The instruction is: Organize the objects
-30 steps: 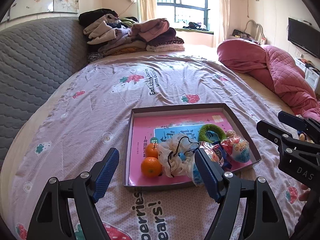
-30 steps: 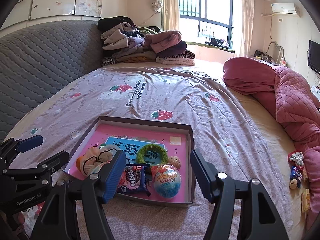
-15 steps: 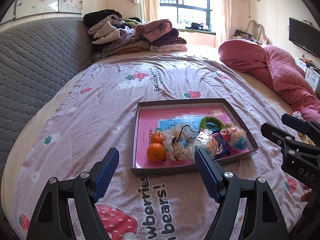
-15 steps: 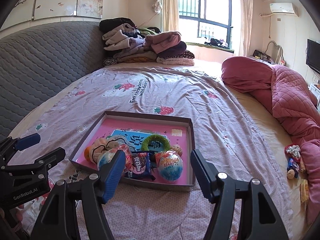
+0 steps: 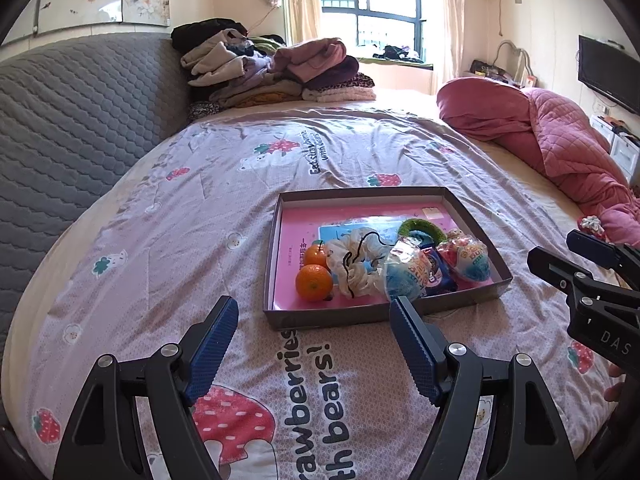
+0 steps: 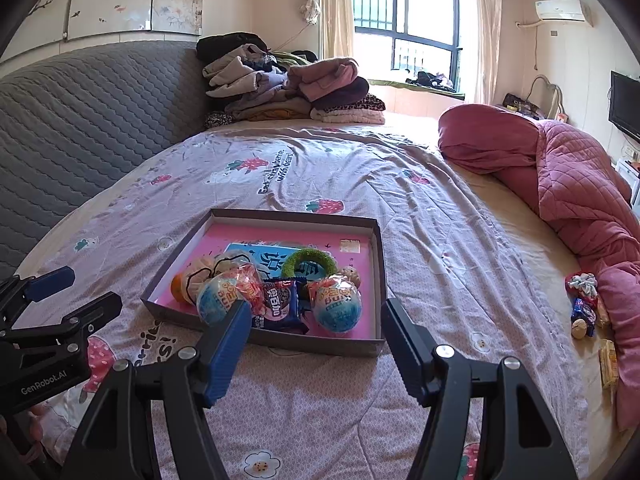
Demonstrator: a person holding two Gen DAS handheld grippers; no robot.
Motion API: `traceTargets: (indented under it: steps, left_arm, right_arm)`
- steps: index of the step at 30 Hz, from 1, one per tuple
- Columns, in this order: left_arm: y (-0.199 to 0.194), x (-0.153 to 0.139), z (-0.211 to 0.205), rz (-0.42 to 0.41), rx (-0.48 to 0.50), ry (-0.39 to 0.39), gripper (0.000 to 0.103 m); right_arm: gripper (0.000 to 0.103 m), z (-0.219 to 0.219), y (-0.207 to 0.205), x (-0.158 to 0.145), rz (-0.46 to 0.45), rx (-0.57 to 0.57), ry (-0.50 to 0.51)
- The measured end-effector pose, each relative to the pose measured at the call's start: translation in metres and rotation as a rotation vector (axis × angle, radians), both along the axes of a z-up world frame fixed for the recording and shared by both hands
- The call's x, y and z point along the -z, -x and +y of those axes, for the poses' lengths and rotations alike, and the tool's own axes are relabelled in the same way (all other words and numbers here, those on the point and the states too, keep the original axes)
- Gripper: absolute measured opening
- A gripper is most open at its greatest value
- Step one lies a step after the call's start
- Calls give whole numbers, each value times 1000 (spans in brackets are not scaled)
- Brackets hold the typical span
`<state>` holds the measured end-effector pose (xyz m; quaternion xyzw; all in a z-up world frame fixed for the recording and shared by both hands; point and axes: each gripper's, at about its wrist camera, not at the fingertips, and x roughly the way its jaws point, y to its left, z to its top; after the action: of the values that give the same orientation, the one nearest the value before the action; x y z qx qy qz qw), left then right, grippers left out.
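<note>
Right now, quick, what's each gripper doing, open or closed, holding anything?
Left gripper: open, holding nothing, short of the box.
Right gripper: open, holding nothing.

A shallow grey cardboard tray (image 5: 476,294) with a pink floor lies flat on the bed. Inside it sit two oranges (image 5: 314,282), a white scrunchie (image 5: 354,266), two foil-wrapped toy eggs (image 6: 337,303), a blue snack packet (image 6: 280,302) and a green ring (image 6: 309,261).
</note>
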<state>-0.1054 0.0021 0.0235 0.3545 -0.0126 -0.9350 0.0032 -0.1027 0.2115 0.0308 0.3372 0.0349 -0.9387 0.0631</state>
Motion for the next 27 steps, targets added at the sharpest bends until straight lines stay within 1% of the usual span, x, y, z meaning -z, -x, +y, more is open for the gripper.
traceTargets:
  steps: [4,10,21,27]
  left_arm:
    - [-3,8,2,-19,7,5,79]
    - [-7,16,6,-29,14,12,79]
    - [-10,28,8,-46,5,13,79]
    - [-11,36,7,-50,3,-7,79]
  right_arm:
    - [67,-1,-6,5,-1,2,-14]
    - [67,2,-9,10,-12,7,7]
    - [67,6,-14,25,-33,13,-3]
    - [67,13,-17,36,-45,22,6]
